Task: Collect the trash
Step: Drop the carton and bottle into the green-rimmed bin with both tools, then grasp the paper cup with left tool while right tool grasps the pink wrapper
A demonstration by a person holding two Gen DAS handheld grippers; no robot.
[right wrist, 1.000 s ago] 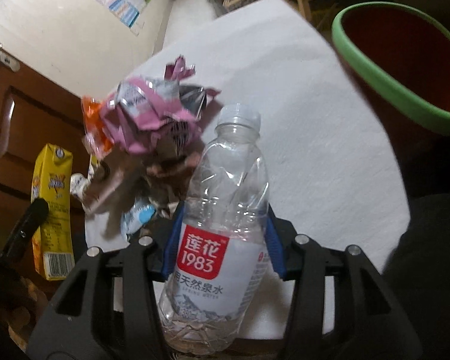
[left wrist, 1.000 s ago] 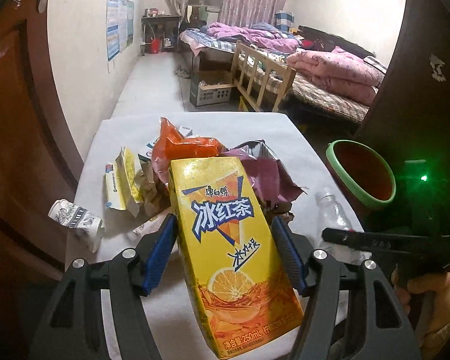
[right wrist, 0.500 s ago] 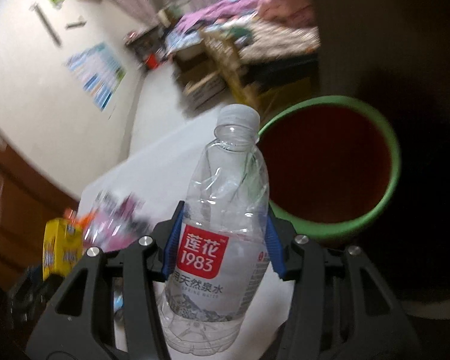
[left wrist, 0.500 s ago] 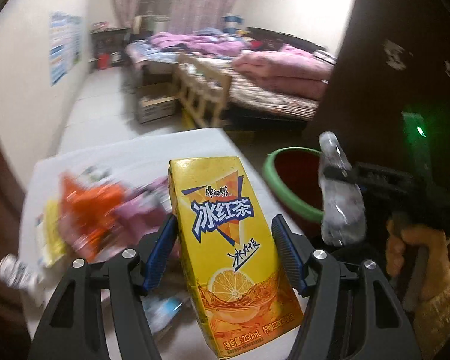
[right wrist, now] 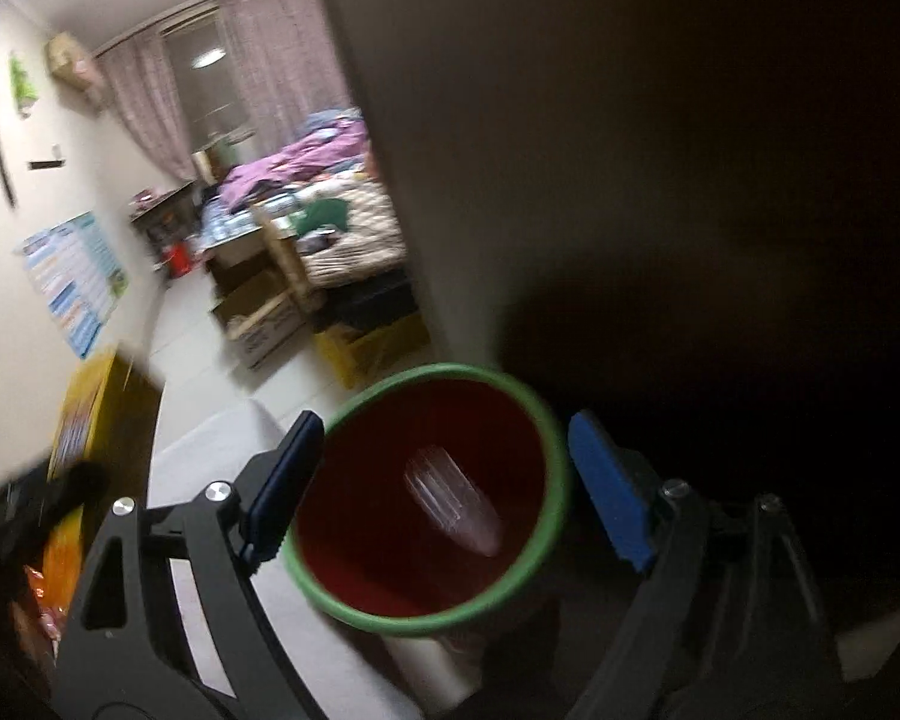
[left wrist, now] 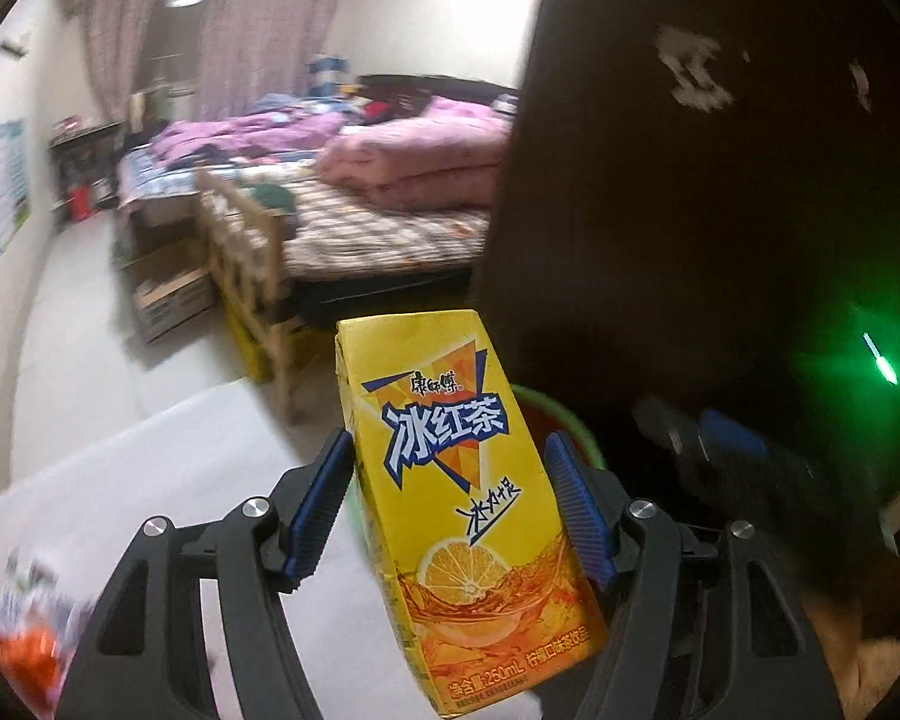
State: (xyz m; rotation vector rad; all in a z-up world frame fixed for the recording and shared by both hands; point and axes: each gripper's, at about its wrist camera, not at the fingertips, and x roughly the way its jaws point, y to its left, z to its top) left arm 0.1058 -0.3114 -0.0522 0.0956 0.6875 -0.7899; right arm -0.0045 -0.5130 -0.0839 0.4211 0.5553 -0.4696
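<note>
**Bottle dropping into the bin, carton next in line**

Left wrist view: the left gripper (left wrist: 450, 498) clamps a yellow iced-tea carton (left wrist: 456, 498) between its blue pads, tilted with its top leaning away to the left. The carton is off the white table (left wrist: 168, 468), and a sliver of the green-rimmed bin (left wrist: 561, 414) shows behind it, so it looks close to the drop point but not clearly over the opening. Blurred wrappers (left wrist: 24, 636) lie at the lower left edge of the table.

Right wrist view: the right gripper (right wrist: 444, 492) hangs above the bin (right wrist: 555, 468) with its jaws opening and nothing between them. A clear plastic bottle (right wrist: 453, 498), blurred, is inside the bin's red interior.

Risks, as I judge them: the two grippers are near each other, so they could knock together at the rim. Released too soon, the tilted carton could strike the rim and fall to the floor. A bump might tip the bin.
</note>
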